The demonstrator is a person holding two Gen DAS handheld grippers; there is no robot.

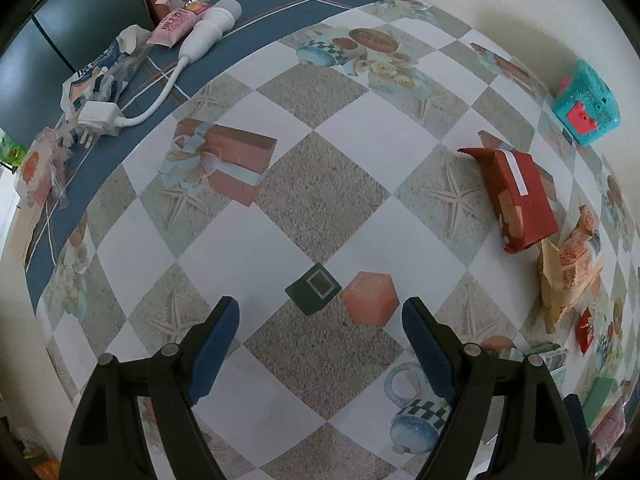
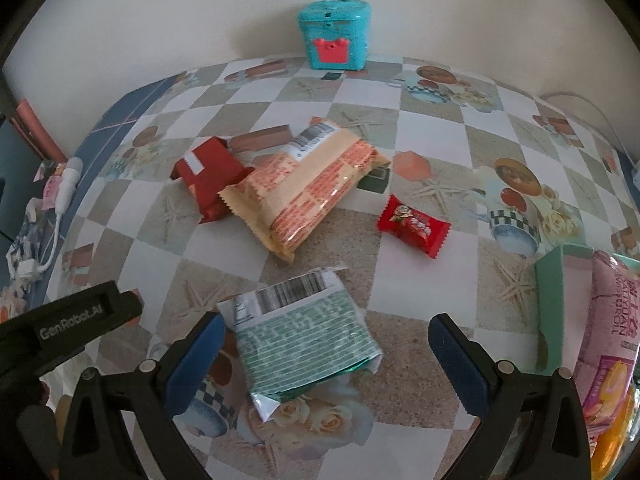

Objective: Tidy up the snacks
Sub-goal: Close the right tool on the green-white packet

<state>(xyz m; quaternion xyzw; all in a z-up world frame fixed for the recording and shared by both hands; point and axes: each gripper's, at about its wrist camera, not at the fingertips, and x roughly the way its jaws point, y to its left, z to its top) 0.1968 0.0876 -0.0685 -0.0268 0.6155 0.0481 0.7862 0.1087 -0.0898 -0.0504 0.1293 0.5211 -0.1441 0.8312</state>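
In the right wrist view, a green-and-white snack packet (image 2: 308, 336) lies flat on the checked tablecloth (image 2: 400, 280). It sits between the fingers of my right gripper (image 2: 326, 330), which is open; the left pad is close to its edge and the right pad is well clear. Beyond it lie a beige-and-orange packet (image 2: 308, 192), a dark red packet (image 2: 210, 178) and a small red candy (image 2: 414, 226). My left gripper (image 1: 320, 312) is open over bare printed cloth, holding nothing. To its right lie the dark red packet (image 1: 516, 196), the beige packet (image 1: 568, 276) and the candy (image 1: 585, 330).
A green box (image 2: 554, 304) at the right holds a pink snack packet (image 2: 616, 332). A teal toy box (image 2: 334, 40) stands against the back wall. A white charger with its cable (image 1: 208, 28) and loose wrappers (image 1: 96, 76) lie on the table's blue border. The left gripper's black body (image 2: 72, 324) shows at the left.
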